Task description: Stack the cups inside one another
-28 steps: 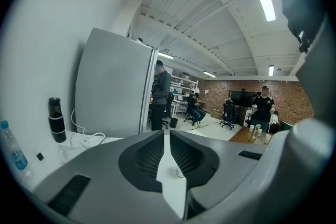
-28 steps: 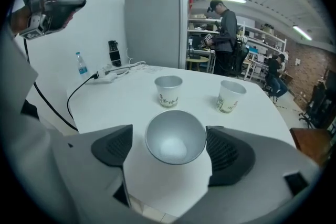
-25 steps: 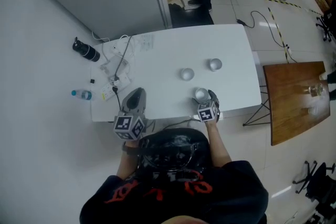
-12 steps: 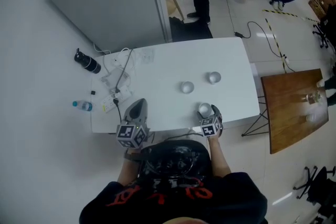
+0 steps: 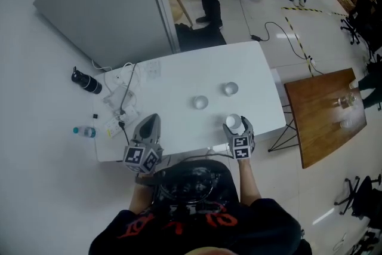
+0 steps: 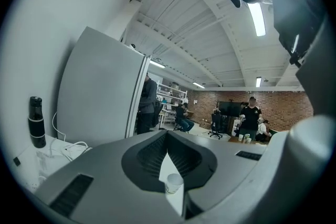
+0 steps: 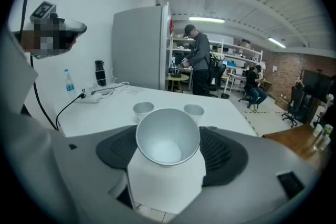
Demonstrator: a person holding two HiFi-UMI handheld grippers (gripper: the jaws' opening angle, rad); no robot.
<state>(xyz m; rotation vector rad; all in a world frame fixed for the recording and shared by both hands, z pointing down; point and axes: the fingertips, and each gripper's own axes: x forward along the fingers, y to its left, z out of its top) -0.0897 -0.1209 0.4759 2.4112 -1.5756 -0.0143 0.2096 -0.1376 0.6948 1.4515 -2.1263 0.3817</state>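
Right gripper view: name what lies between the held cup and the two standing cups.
Only bare white table separates the held cup from the left standing cup and the right standing cup. The head view shows the same bare stretch.

The left gripper (image 6: pixel 167 135), tips together, frames a cup (image 6: pixel 173 182) beyond.

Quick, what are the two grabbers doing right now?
Left gripper: closed, empty.
Right gripper: jaws just closed on the silver cup, holding it.
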